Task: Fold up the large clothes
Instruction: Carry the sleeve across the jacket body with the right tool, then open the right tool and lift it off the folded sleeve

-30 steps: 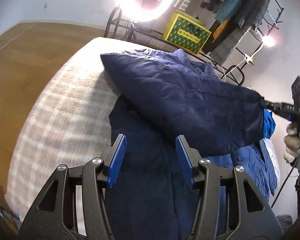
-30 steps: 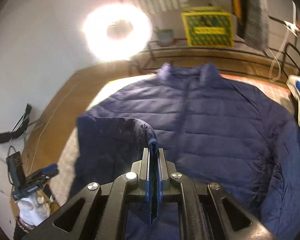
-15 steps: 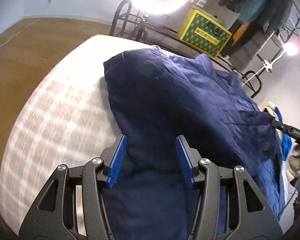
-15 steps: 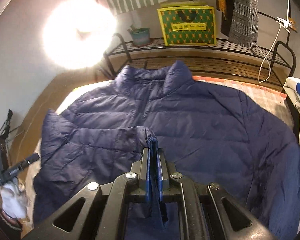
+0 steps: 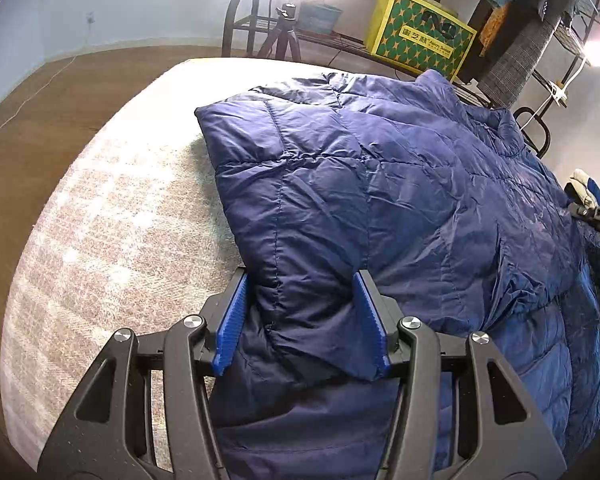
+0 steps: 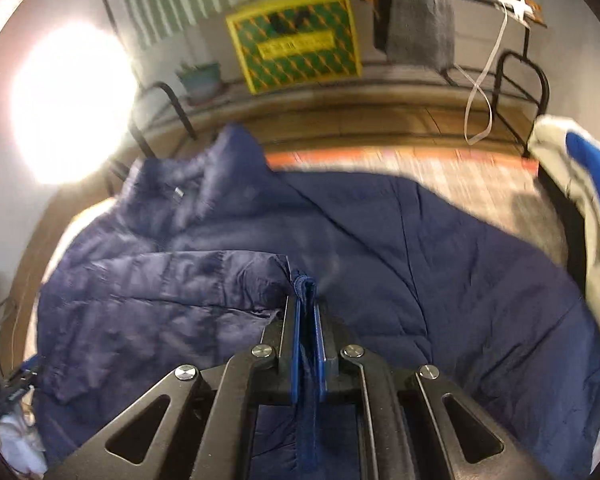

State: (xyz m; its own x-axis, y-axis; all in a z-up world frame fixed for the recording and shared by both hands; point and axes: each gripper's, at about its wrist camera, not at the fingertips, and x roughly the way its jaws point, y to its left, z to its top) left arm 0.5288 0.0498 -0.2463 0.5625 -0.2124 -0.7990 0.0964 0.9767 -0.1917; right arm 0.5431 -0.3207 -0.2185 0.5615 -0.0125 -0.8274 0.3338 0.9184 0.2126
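Note:
A navy quilted puffer jacket [image 5: 380, 184] lies spread on the pale checked bed cover [image 5: 112, 220], collar toward the far rack. Its left side is folded over the body. My left gripper [image 5: 304, 320] is open, its blue pads [image 5: 232, 320] on either side of the folded edge near the hem. My right gripper [image 6: 308, 332] is shut on a pinched fold of the jacket's edge [image 6: 304, 288] over the middle of the jacket [image 6: 420, 260]. The right gripper also shows at the right edge of the left wrist view [image 5: 596, 216].
A black metal rack [image 5: 260, 24] with a yellow-green patterned bag [image 5: 420, 36] and hanging clothes [image 5: 516, 52] stands beyond the bed. A bright ring lamp [image 6: 72, 108] glares at far left. A white and blue garment [image 6: 580, 184] lies at the bed's right edge. Wooden floor [image 5: 24, 128] surrounds the bed.
My right gripper has carried the jacket's left side across and down onto the body. My left gripper has moved forward so the folded edge sits between its open pads.

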